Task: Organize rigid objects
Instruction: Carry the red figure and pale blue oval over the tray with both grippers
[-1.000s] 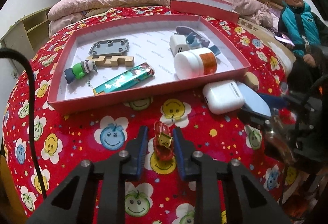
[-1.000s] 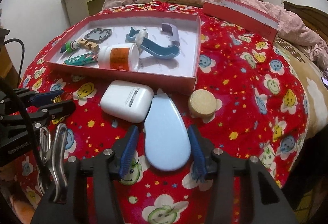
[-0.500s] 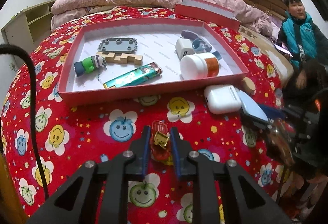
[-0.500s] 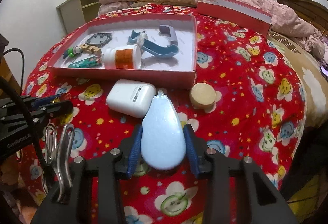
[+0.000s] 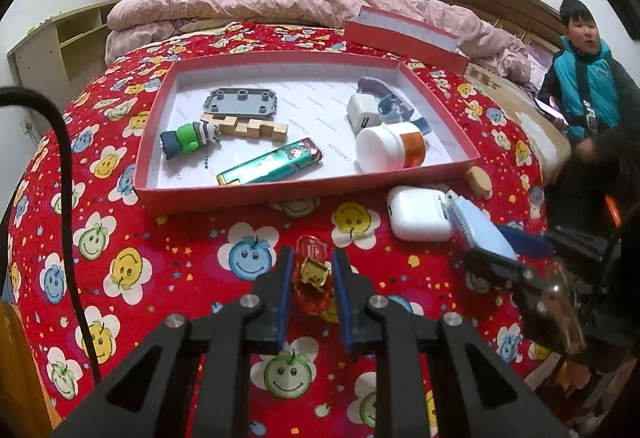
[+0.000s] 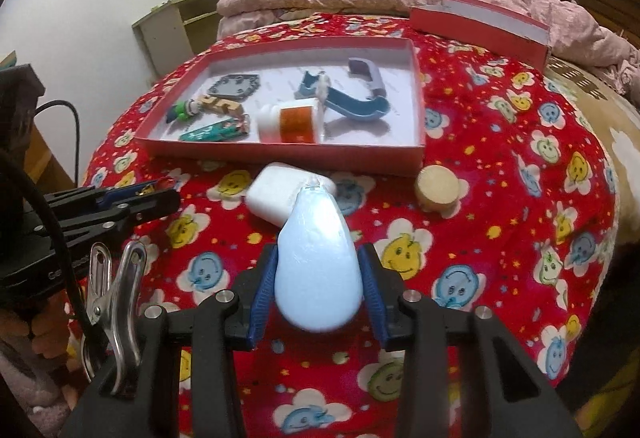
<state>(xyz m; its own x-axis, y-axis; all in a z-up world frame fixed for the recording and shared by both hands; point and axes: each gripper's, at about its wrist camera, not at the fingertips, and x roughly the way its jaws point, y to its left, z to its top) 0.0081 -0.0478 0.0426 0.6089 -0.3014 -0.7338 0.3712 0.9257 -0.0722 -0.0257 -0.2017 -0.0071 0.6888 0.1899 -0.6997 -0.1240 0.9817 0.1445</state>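
Both grippers pointed down at a slant over the red bedspread [image 5: 168, 238], before the red tray [image 5: 248, 193]. The left gripper [image 5: 310, 280] was clamped on a small red clip [image 5: 310, 270]; the right gripper [image 6: 318, 278] was clamped on a pale blue case [image 6: 316, 258].

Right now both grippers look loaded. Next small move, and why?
Probably carry both forward over the red tray and release. The left gripper is shut on the red clip, the right gripper on the pale blue case, and the tray ahead already holds the sorted items.
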